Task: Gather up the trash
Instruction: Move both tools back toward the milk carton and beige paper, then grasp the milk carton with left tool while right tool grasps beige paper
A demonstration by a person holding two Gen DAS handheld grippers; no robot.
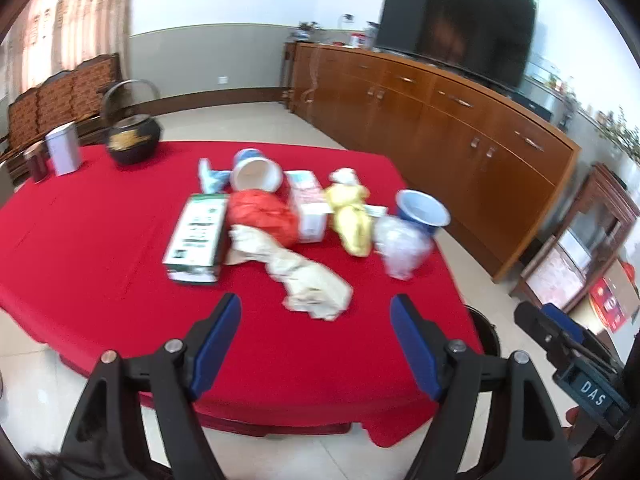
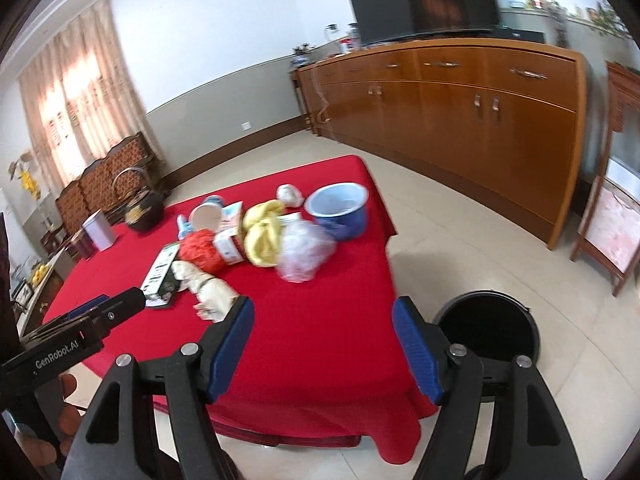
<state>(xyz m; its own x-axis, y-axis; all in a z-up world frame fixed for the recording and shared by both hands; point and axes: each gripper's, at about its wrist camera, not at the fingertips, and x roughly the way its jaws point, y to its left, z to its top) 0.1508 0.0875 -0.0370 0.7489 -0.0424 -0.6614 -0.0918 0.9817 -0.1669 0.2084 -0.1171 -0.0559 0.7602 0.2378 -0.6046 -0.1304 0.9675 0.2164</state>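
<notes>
A heap of trash lies on the red tablecloth (image 1: 100, 240): a green-and-white carton (image 1: 196, 236), a red crumpled bag (image 1: 260, 216), a beige crumpled wrapper (image 1: 308, 280), a pink-white box (image 1: 308, 208), a yellow bag (image 1: 350, 216), a clear plastic bag (image 1: 400, 248) and a tipped white cup (image 1: 256, 176). My left gripper (image 1: 316, 312) hovers open and empty over the near table edge, just short of the beige wrapper. My right gripper (image 2: 324, 316) is open and empty too, above the table's near right corner. A black round bin (image 2: 488, 328) stands on the floor beside that corner.
A blue bowl (image 2: 338, 210) sits at the table's right edge. A dark kettle (image 1: 134, 140), a white tin (image 1: 64, 150) and a dark jar (image 1: 36, 164) stand at the far left. A long wooden sideboard (image 1: 460, 120) with a television (image 1: 456, 28) lines the wall. Tiled floor surrounds the table.
</notes>
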